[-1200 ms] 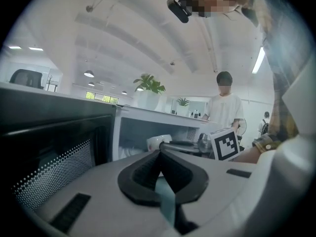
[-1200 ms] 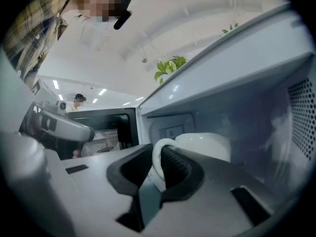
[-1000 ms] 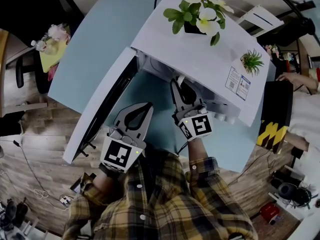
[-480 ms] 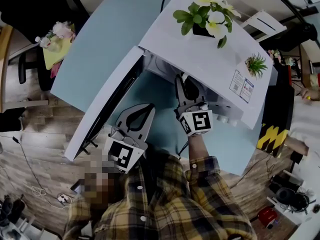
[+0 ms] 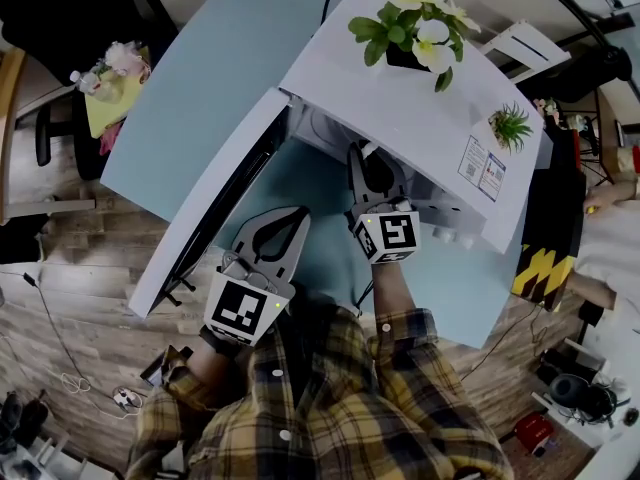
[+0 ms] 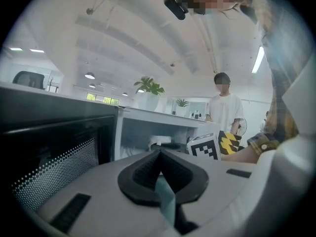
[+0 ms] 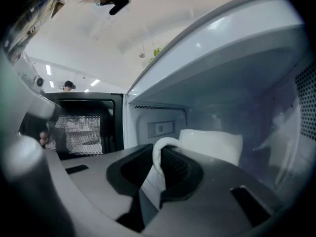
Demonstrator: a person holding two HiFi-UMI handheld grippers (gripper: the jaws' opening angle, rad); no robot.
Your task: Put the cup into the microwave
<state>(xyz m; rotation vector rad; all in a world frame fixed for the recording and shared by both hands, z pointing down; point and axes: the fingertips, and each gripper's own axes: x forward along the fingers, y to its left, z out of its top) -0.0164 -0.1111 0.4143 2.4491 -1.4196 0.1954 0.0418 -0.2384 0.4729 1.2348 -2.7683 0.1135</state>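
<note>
The white microwave (image 5: 400, 118) stands on the light blue table (image 5: 220, 68) with its door (image 5: 215, 208) swung wide open to the left. My right gripper (image 5: 362, 160) reaches into the cavity and is shut on the handle of a white cup (image 7: 212, 144). In the right gripper view the handle loop sits pinched between the dark pads (image 7: 180, 169), and the cup body hangs just ahead inside the cavity (image 7: 163, 125). My left gripper (image 5: 297, 214) rests in front of the open door, shut and with nothing in it (image 6: 159, 154).
A pot of white flowers (image 5: 415, 33) and a small green plant (image 5: 510, 123) stand on the microwave's top. Knobs (image 5: 450, 236) line its front right. A yellow-black striped object (image 5: 540, 263) and a seated person (image 5: 610, 238) are at the right. Another person (image 6: 224, 112) stands beyond.
The head view has shifted slightly. My right gripper stays in the microwave's mouth with the cup, barely moved. The left gripper has kept still.
</note>
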